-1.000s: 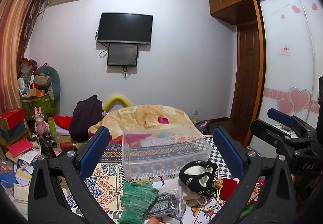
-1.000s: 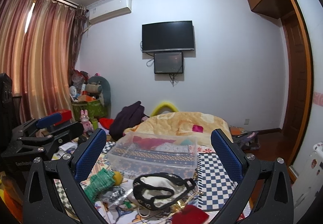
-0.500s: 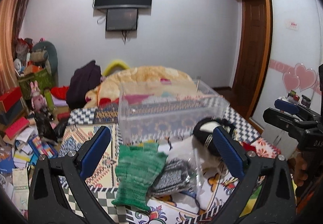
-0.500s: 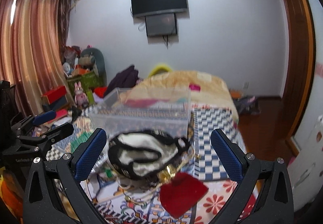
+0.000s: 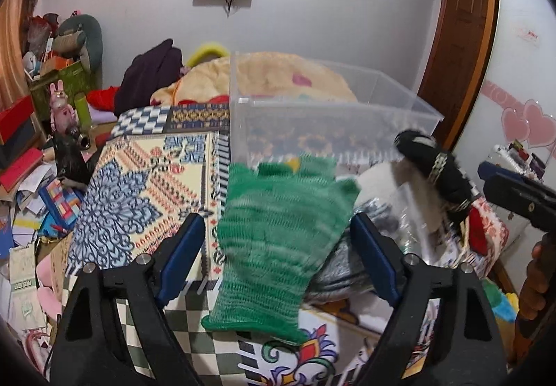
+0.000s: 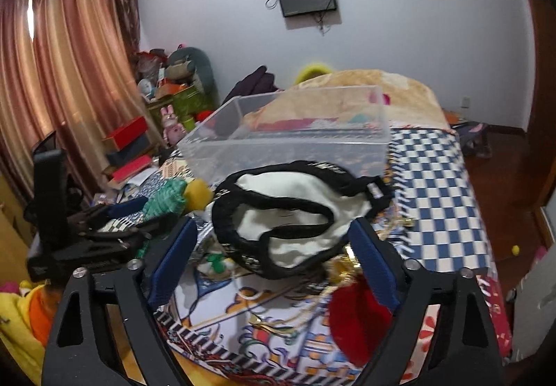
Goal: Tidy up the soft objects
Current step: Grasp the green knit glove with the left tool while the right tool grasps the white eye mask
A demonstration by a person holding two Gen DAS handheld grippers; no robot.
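Observation:
A green knit glove (image 5: 278,233) lies on the patterned bed cover, its cuff toward me. My left gripper (image 5: 278,247) is open and straddles it low over the cover. A black-and-white cap (image 6: 295,215) lies in front of a clear plastic box (image 6: 292,136). My right gripper (image 6: 274,257) is open, with the cap's near edge between its fingers. The box also shows in the left wrist view (image 5: 330,118), behind the glove. The cap shows at the right there (image 5: 431,163). The glove shows at the left in the right wrist view (image 6: 163,198).
A grey knit item in clear wrap (image 5: 347,268) lies right of the glove. A red cloth (image 6: 358,320) and gold chain (image 6: 312,309) lie near the right gripper. A yellow ball (image 6: 198,193) sits by the glove. Clutter fills the floor at left (image 5: 31,177).
Both grippers have tilted down and moved forward toward the bed. The left one now straddles the green glove, and the right one has come up to the cap.

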